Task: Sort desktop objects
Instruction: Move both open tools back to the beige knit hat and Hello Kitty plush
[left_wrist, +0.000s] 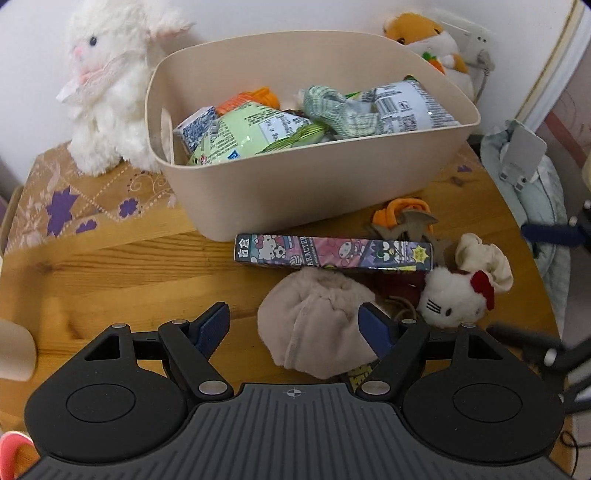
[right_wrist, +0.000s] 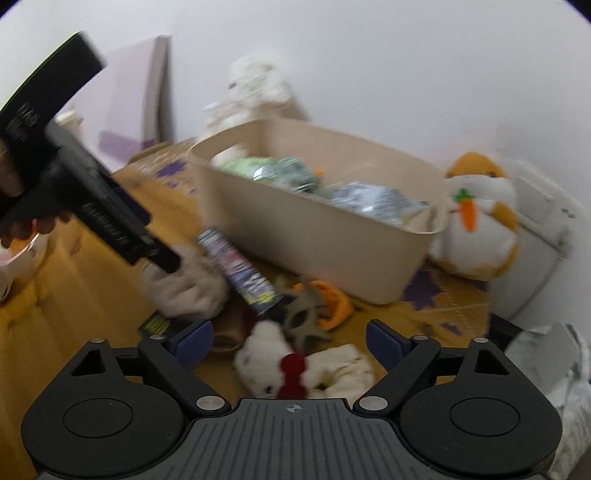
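A beige plastic bin (left_wrist: 295, 184) stands toward the far edge of the wooden counter (left_wrist: 110, 266), filled with green and white snack packets (left_wrist: 258, 136) and a pale checked cloth (left_wrist: 340, 107). A white fluffy plush rabbit (left_wrist: 110, 85) sits upright at the bin's left, on a brown cloth with purple flowers (left_wrist: 74, 199); an orange and white plush hamster with a carrot (right_wrist: 476, 221) sits at its right, near the far right corner.

In front of the bin, on the bare wood, lies a loose cluster. A long cartoon-printed cardboard box (left_wrist: 332, 253) lies flat just beside the bin's front wall. Behind its right end lie an orange fabric piece (left_wrist: 395, 210) and a grey-brown star-shaped toy (left_wrist: 413, 225). Nearer the front edge, a soft beige plush pouch (left_wrist: 314, 325) touches the box, and to its right lie a small white plush cat head with a red bow (left_wrist: 454, 299) and a cream fabric scrunchie (left_wrist: 484, 262).

The left gripper (left_wrist: 295, 325) hangs over the pouch with its 2 blue-padded fingers (left_wrist: 212, 325) spread wide; the pouch lies partly between them, and they grip nothing. The right gripper (right_wrist: 291, 343), its view blurred, hangs over the cat head with fingers (right_wrist: 192, 343) also wide apart, holding nothing.
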